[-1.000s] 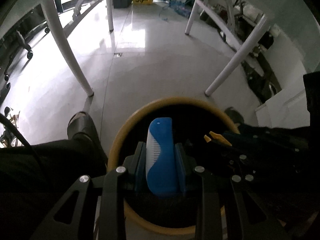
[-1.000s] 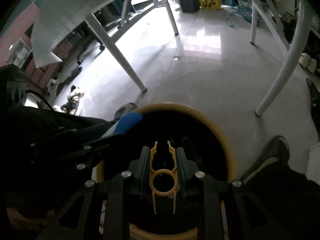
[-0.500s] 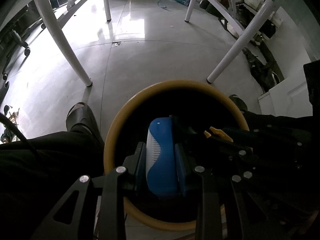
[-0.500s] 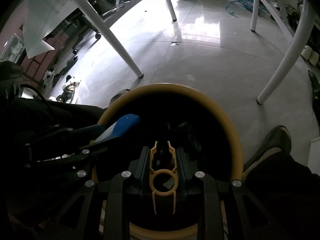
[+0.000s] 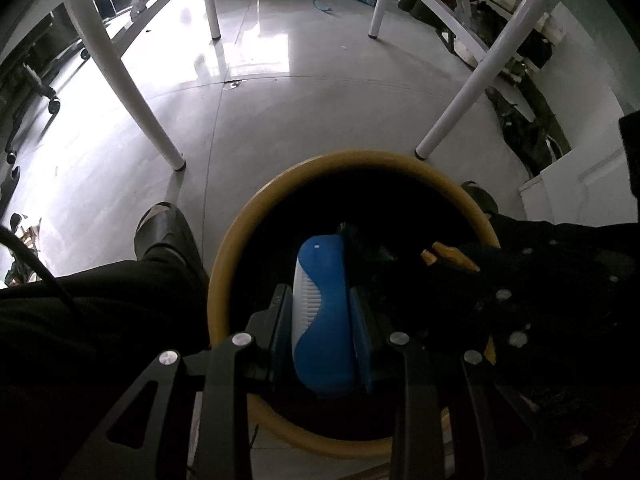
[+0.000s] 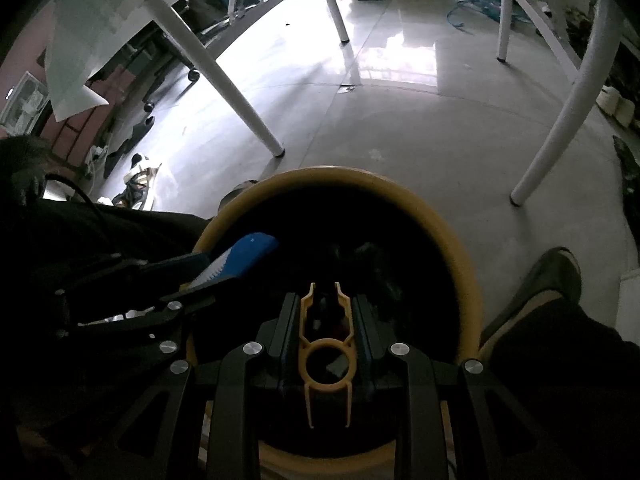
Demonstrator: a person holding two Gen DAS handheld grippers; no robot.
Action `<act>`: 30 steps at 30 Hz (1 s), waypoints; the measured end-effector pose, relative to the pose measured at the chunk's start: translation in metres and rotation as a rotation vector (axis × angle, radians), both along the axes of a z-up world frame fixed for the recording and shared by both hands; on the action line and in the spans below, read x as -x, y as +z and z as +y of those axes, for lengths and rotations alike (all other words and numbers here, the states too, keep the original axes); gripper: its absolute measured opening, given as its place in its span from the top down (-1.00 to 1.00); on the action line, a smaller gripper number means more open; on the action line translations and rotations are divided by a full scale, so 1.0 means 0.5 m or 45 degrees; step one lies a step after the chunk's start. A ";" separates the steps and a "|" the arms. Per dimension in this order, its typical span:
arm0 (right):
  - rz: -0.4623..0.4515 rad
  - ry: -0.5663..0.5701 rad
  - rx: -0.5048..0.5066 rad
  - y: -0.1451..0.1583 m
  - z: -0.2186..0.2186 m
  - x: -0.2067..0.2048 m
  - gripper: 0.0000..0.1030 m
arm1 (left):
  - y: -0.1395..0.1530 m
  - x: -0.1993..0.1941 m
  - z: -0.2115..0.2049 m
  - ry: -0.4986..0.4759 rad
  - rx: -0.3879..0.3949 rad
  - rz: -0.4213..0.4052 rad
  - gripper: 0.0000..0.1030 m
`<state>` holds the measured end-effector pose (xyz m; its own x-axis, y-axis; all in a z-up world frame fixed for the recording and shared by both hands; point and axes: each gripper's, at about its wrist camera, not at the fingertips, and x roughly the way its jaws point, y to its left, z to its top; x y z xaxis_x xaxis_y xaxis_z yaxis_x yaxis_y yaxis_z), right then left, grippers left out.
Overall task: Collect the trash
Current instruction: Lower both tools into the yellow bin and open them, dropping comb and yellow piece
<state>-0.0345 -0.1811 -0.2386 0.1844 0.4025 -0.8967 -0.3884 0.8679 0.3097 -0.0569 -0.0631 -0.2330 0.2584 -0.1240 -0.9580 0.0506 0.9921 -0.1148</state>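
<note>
**A:** Noting it down. Both sets of tongs point steeply down over the round bin with the mustard-yellow rim [image 5: 224, 280], which stands on the pale tiled floor [image 5: 320, 120]. The left gripper [image 5: 322, 312] is clamped on a blue and white plastic piece with a ribbed side [image 5: 320, 320]; its pads press the two long flanks, so the piece points straight ahead of the jaws and down into the dark mouth.

**B:** And the right?

**A:** The right gripper [image 6: 325, 320] is closed on a thin yellow plastic clip with a ring and two prongs [image 6: 326, 344], the prongs reaching forward past the fingertips. Each wrist view shows the other tong just beside it, both loads inside the rim's outline (nothing released yet, as far as I can see).

**B:** Why held so far in?

**A:** My guess: held nose-down over the opening, either piece should fall clear of the rim once the jaws part. The clip is light and thin, so it might snag on a pad.

**B:** Anything already in the bin?

**A:** Dark shapes ahead of the jaws, too murky to name. A person's dark shoe [image 6: 548, 276] stands right of the right tongs, close to the bin; white table legs [image 5: 132, 92] stand further off.
</note>
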 end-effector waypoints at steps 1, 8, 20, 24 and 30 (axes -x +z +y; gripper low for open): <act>-0.005 -0.007 0.003 0.002 -0.002 0.000 0.52 | -0.001 0.001 0.000 -0.002 -0.001 0.002 0.53; -0.011 -0.071 -0.005 0.015 -0.027 -0.001 0.48 | 0.000 0.003 0.003 0.013 -0.011 0.003 0.53; -0.052 -0.172 -0.032 0.030 -0.060 -0.015 -0.46 | -0.025 0.007 -0.016 -0.047 -0.113 0.058 -0.98; -0.072 -0.164 -0.038 0.034 -0.059 -0.012 -0.86 | -0.024 0.008 -0.007 -0.022 -0.124 0.065 -0.98; -0.086 -0.146 -0.066 0.037 -0.056 -0.009 -1.00 | -0.020 0.006 -0.002 0.006 -0.131 0.062 -0.98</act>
<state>-0.0302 -0.2089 -0.2199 0.2909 0.4205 -0.8594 -0.3088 0.8914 0.3316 -0.0597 -0.0642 -0.2428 0.2118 -0.0232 -0.9770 0.0429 0.9990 -0.0144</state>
